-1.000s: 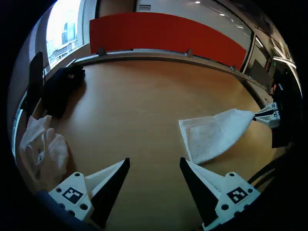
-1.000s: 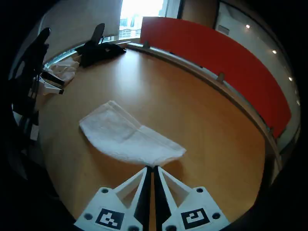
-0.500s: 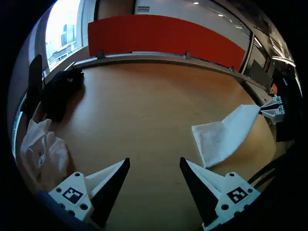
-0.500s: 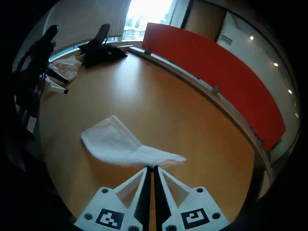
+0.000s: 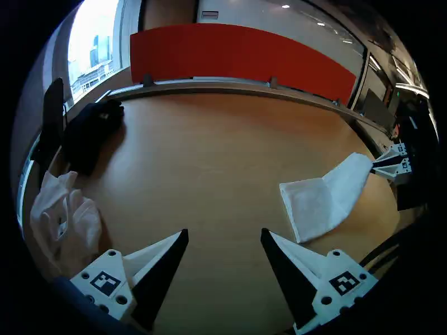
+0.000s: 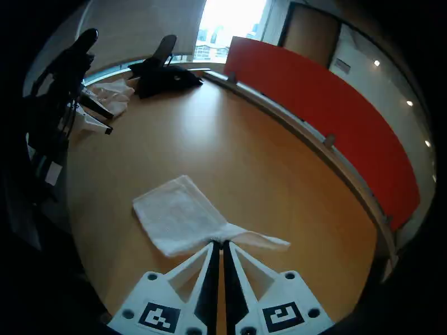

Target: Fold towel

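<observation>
Left gripper view: the white towel (image 5: 318, 198) lies on the tabletop (image 5: 212, 151), well short of the red partition (image 5: 240, 53), with one corner raised in the right tongs (image 5: 394, 166). The left tongs (image 5: 223, 237) gape wide and hold nothing.

Right gripper view: the right tongs are pressed together, pinching that corner. It is best carried low across to the opposite edge, with the edges matched before release.

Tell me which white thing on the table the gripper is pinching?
The flat towel, lifted at one corner by the shut right gripper. The crumpled white bundle beside the black bag lies untouched.
</observation>
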The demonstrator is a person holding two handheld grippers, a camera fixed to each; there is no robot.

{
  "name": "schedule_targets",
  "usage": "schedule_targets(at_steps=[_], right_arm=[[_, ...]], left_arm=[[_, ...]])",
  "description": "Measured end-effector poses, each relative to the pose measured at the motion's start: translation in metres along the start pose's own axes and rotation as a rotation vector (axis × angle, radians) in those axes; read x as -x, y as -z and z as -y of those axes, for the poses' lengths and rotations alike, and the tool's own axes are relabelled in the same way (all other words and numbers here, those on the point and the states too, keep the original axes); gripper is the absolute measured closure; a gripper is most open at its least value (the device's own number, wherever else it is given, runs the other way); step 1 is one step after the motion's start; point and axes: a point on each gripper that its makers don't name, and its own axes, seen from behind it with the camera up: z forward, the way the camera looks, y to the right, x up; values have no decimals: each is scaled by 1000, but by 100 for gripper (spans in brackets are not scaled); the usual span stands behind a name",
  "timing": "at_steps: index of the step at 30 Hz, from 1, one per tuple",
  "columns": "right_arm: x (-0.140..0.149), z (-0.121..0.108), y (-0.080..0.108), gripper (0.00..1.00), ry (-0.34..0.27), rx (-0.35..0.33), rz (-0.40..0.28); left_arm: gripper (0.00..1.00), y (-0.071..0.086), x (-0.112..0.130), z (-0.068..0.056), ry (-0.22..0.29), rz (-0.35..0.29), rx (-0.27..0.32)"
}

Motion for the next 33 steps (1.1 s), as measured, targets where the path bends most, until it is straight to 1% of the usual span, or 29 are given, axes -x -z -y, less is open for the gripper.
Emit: schedule_targets(at_steps=[9, 17, 20, 26, 33], right_arm=[[-9, 44, -29, 96, 23, -102, 3], [-14, 80, -58, 96, 61, -195, 17], [-16, 92, -67, 96, 79, -225, 23], [-17, 107, -76, 96, 106, -269, 38], [-13, 110, -84, 96, 109, -282, 58]], left_arm=[[4, 10, 1, 7, 17, -13, -11], [4, 21, 4, 21, 27, -20, -37], [3, 24, 6, 26, 33, -21, -47], [4, 30, 12, 36, 54, -25, -66], [4, 34, 18, 43, 70, -25, -82]])
